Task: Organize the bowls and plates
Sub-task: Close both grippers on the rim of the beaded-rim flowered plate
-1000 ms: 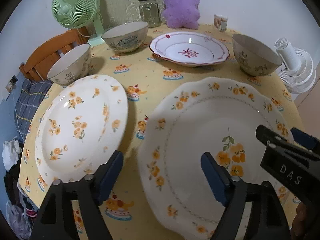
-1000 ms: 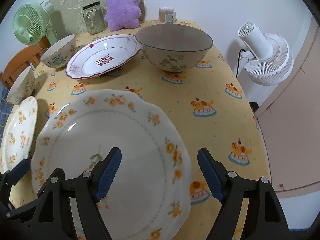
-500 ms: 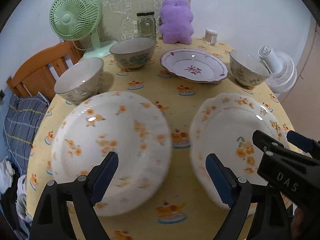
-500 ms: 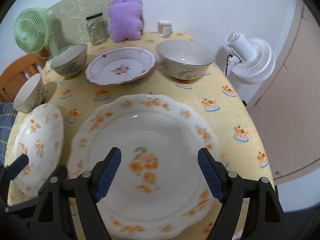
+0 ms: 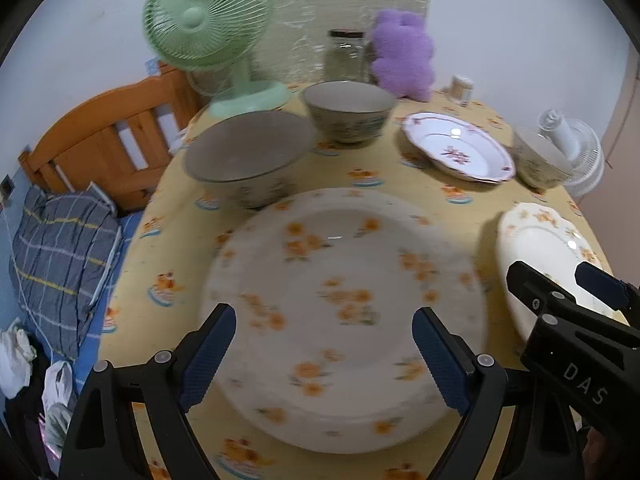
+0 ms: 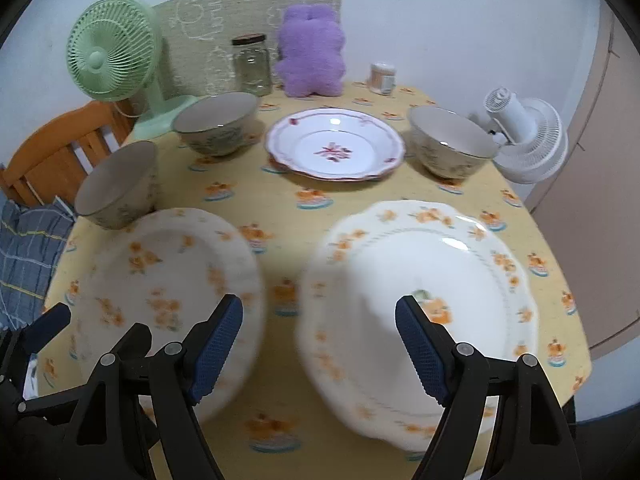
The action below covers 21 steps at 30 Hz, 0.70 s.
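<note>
Both grippers are hovering over the tabletop (image 6: 360, 196), which has a soft yellow cloth printed with little cake cartoons. The left gripper (image 5: 324, 354) has its fingers spread wide with nothing between them; the blue pads look ribbed and rubbery, on matte black plastic arms. The right gripper (image 6: 319, 346) is the same deal: fingers wide, empty.

Under the left gripper, filling the lower middle of its view, is a round glossy plate with scattered orange flowers (image 5: 344, 300), a bit blurry. In the right wrist view that plate sits lower left. The second big one, a scalloped-rim plate with orange flowers (image 6: 424, 304) and a faint dotted ring inside, sits lower right, just beside the first with a strip of cloth between them. It's shiny white ceramic and catches a glare spot.

Further up the frame in the right view: a wavy-edged plate with a red trim line and a red flower in the centre (image 6: 336, 144), flanked by deep greyish bowls with leafy prints, one to the left (image 6: 218, 122) and one to the right (image 6: 452, 140). A third bowl of the same sort (image 6: 120, 182) is at mid left, right next to the round plate.

Along the far edge: a mint green plastic fan (image 6: 114, 50) with a wire grille, a clear glass jar (image 6: 252, 64) with a dark lid, and a fuzzy purple plush (image 6: 312, 50). A white fan (image 6: 528, 140) stands off the right side, and an orange wooden chair (image 5: 108, 144) at the left.
</note>
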Motion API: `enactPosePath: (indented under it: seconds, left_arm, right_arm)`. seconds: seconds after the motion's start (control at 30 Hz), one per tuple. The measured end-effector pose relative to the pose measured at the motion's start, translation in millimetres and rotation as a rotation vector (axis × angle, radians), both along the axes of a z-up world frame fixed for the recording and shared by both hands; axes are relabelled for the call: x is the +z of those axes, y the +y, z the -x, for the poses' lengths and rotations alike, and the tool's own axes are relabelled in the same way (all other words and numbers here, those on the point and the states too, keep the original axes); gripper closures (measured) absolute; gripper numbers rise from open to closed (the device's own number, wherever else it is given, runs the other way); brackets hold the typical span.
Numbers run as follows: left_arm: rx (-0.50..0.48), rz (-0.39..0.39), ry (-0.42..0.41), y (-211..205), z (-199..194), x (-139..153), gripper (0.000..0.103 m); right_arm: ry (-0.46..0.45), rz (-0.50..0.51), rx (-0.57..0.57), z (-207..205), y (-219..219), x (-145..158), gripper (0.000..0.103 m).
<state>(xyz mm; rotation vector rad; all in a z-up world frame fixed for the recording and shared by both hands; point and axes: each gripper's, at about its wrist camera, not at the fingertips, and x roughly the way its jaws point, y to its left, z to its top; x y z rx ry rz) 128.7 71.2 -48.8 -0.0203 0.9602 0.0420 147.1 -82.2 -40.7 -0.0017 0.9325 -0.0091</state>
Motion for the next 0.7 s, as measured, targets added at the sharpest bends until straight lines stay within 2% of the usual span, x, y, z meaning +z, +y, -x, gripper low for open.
enactPosePath:
  seconds: [0.17,0.4,0.53,0.7]
  left_arm:
    - [0.061,0.011,0.029,33,-7,-7,0.012]
    - [0.07,0.012,0.067,51,-22,-25,0.014]
    - [0.054,0.028,0.084,54,-33,-35,0.019]
    - [0.036,0.035,0.104,53,-44,-44,0.026]
  right_arm:
    - [0.003,-0.011,0.022,-10,34,-5,0.022]
    - [0.034,-0.025,0.017,-25,55,-23,0.022]
    - [0.051,-0.022,0.002,-35,60,-33,0.022]
    - [0.074,-0.032,0.002,-46,63,-42,0.028]
